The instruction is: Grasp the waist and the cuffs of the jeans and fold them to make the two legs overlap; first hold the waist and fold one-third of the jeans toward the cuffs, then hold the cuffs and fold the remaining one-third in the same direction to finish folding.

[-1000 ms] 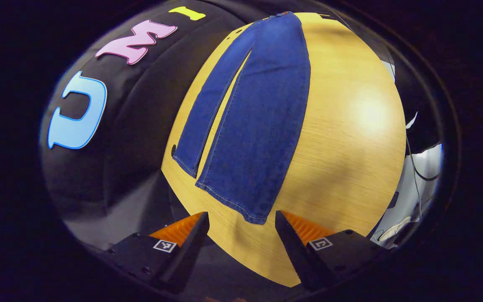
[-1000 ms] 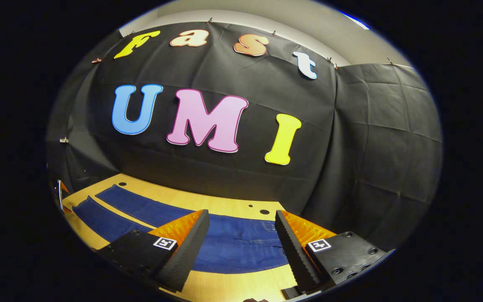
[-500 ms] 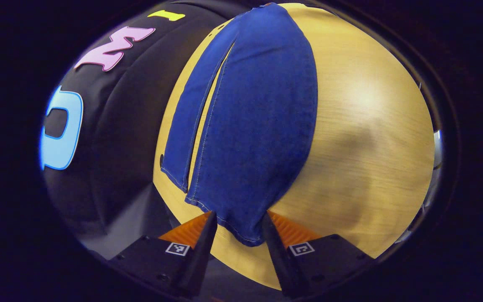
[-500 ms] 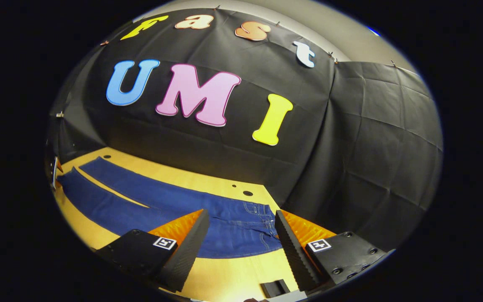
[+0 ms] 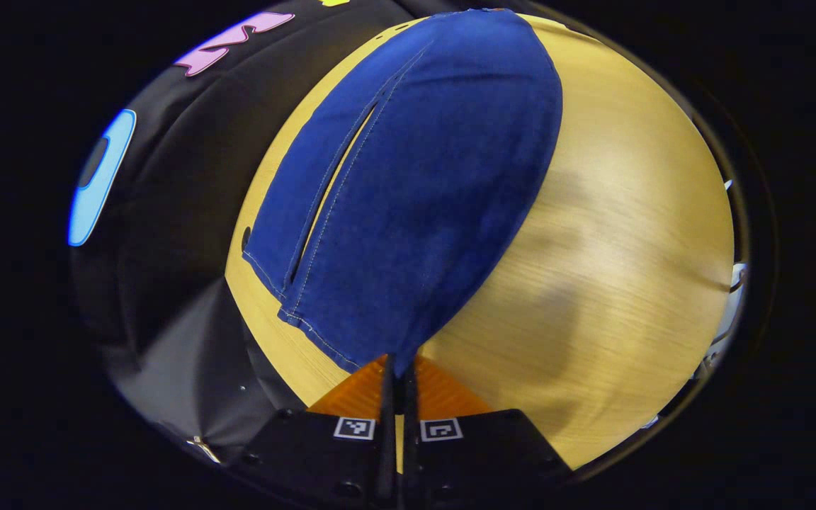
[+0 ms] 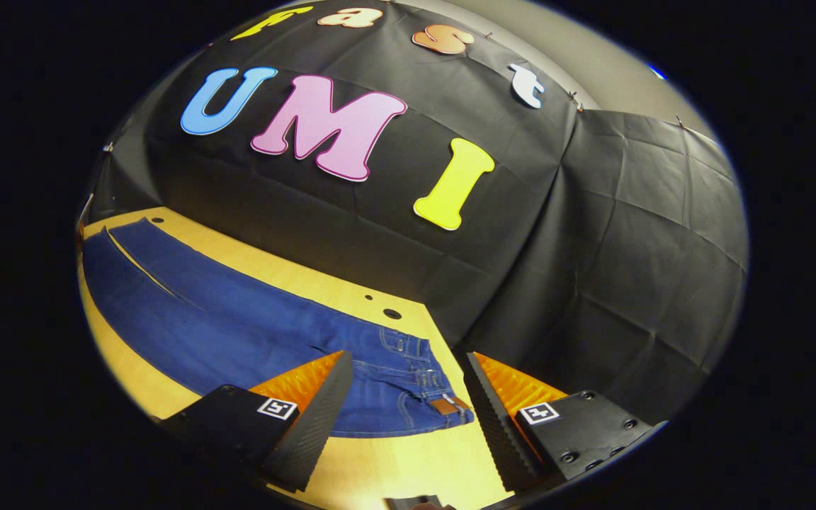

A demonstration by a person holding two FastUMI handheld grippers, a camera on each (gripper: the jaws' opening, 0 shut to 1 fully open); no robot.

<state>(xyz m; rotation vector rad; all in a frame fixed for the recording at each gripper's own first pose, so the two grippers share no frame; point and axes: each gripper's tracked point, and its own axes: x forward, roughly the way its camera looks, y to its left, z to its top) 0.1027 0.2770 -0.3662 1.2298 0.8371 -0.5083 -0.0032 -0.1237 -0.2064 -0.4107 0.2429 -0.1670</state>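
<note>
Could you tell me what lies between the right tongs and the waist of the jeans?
Nothing: in the right gripper view, the open right tongs hover above the jeans' waist, with bare table nearer.

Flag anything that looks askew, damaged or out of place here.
Nothing stands out. The jeans lie flat and unfolded on the wooden table. The left gripper is shut on the near cuff; the right gripper hangs open above the waist.
</note>
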